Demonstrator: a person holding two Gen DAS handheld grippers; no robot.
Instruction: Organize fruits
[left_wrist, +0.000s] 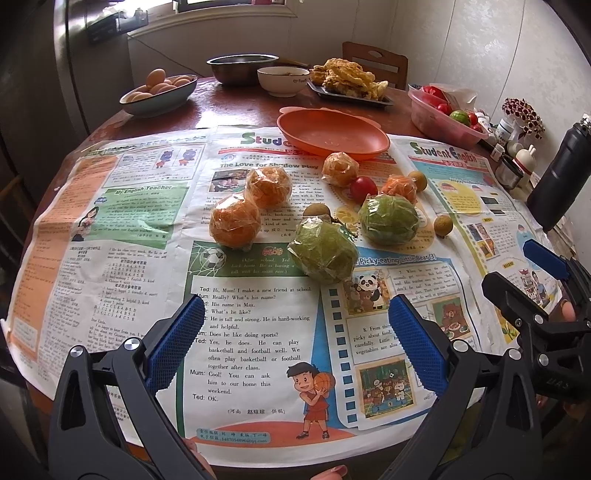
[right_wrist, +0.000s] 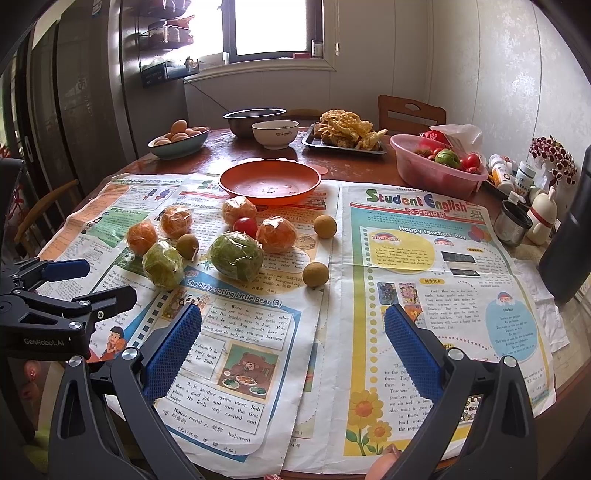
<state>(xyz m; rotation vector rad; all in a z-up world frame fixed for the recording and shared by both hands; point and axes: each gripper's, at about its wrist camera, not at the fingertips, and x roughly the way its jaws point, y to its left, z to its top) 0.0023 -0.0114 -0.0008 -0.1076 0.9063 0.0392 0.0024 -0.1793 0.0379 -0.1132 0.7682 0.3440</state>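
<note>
Gaping wide, both the left hand-held gripper (left_wrist: 295, 339) and right hand-held gripper (right_wrist: 293, 345) hold nothing; film-wrapped oranges (left_wrist: 234, 221) and green fruits (right_wrist: 236, 255) lie before the smooth orange plastic bowl (right_wrist: 236, 186). Only the right view shows three round brown longans (right_wrist: 316, 274) unobstructed.

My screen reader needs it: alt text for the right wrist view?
The open right claw hovers over newspaper, holding nothing. Ahead, wrapped oranges, two wrapped green fruits and a cherry tomato lie before an empty orange bowl.
</note>
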